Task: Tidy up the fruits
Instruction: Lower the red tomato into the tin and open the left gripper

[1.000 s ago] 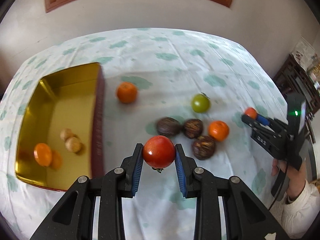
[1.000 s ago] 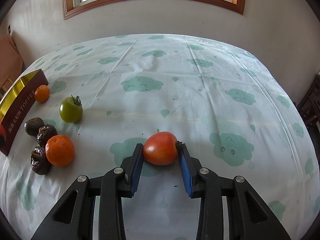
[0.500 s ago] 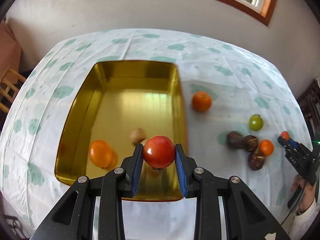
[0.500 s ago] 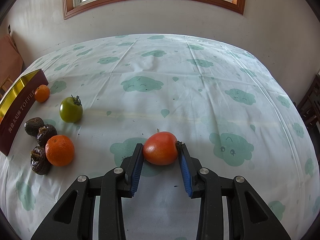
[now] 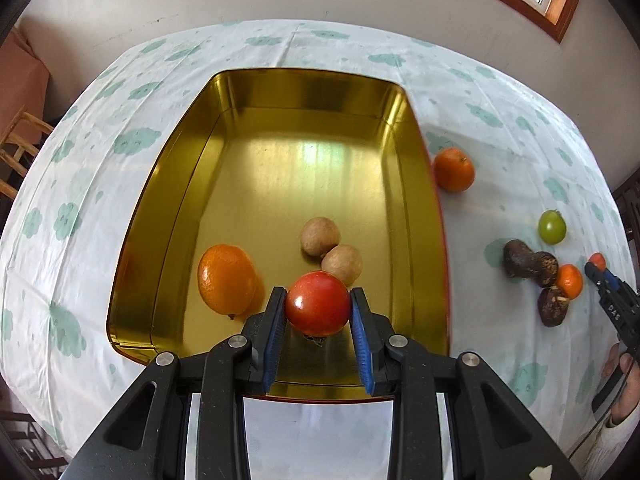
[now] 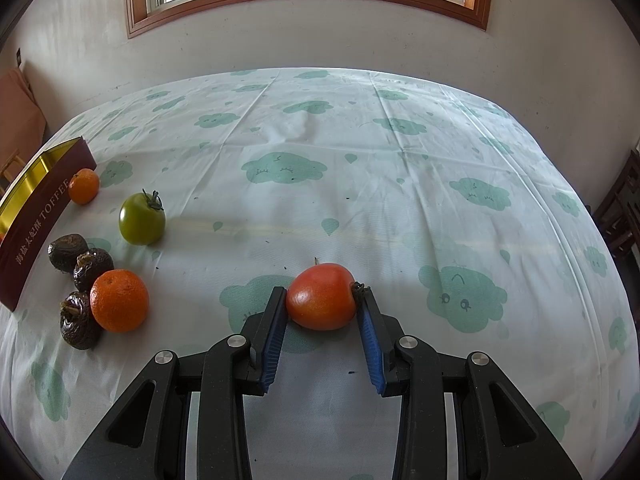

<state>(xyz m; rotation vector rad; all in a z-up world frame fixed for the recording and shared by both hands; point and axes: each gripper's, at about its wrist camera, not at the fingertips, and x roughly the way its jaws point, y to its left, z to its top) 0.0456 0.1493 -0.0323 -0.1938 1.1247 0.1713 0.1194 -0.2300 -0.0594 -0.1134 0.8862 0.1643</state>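
Note:
My left gripper [image 5: 318,306] is shut on a red tomato [image 5: 317,303] and holds it above the near end of the gold tin [image 5: 168,168]. In the tin lie an orange [image 5: 226,279] and two small brown fruits [image 5: 320,236]. My right gripper [image 6: 322,300] is shut on an orange-red tomato [image 6: 321,296] that sits low on the tablecloth. It also shows at the far right of the left wrist view [image 5: 596,266]. Left of it on the cloth lie a green tomato [image 6: 142,219], two oranges [image 6: 119,300] and three dark wrinkled fruits [image 6: 68,246].
The tin's dark red side wall [image 6: 36,224] stands at the left edge of the right wrist view. The table with its cloud-print cloth [image 6: 400,160] stretches to a wall under a window. Wooden chairs [image 5: 16,148] stand beside the table on the left.
My left gripper has carried the red tomato left from over the loose fruits to above the tin and moved lower toward it. The right gripper has stayed still on its tomato.

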